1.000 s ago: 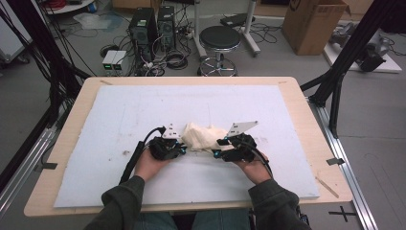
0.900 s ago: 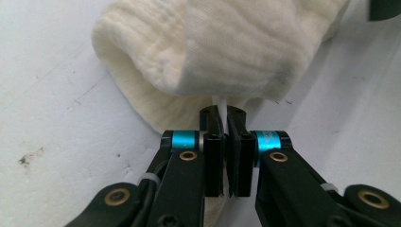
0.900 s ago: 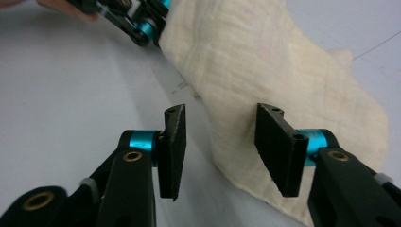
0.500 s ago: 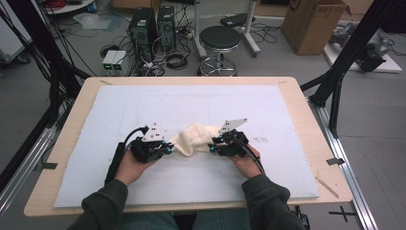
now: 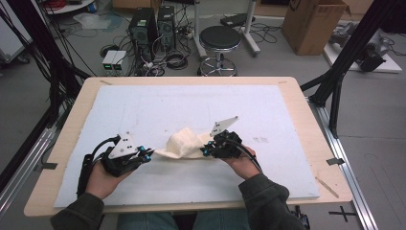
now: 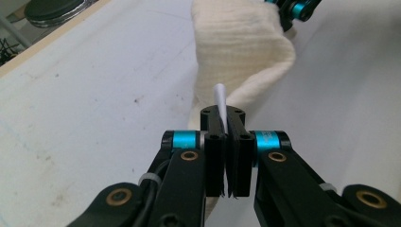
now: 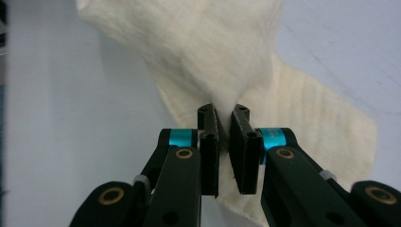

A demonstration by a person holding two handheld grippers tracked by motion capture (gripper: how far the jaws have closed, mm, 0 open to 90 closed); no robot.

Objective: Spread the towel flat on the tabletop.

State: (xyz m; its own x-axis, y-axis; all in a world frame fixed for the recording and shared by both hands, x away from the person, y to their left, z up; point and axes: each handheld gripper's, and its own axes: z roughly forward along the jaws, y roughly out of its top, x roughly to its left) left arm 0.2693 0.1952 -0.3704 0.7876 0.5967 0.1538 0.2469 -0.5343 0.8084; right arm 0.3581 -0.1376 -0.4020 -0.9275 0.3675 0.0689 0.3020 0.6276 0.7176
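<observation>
A cream cloth lies bunched on the white sheet between my two grippers. My left gripper is shut on the cloth's left end. In the left gripper view the jaws pinch a thin edge and a small white tag, and the cloth runs off toward the other gripper. My right gripper holds the right end. Its jaws have just been closing, and they now squeeze a fold of cloth between them.
The white sheet covers a wooden table. Beyond the far edge on the floor stand a black stool, computer towers with cables, and a cardboard box. Black frame legs rise at the right.
My left gripper has moved left and up, drawing the cloth's end out into a strip. My right gripper has shifted slightly left and closed on the cloth.
</observation>
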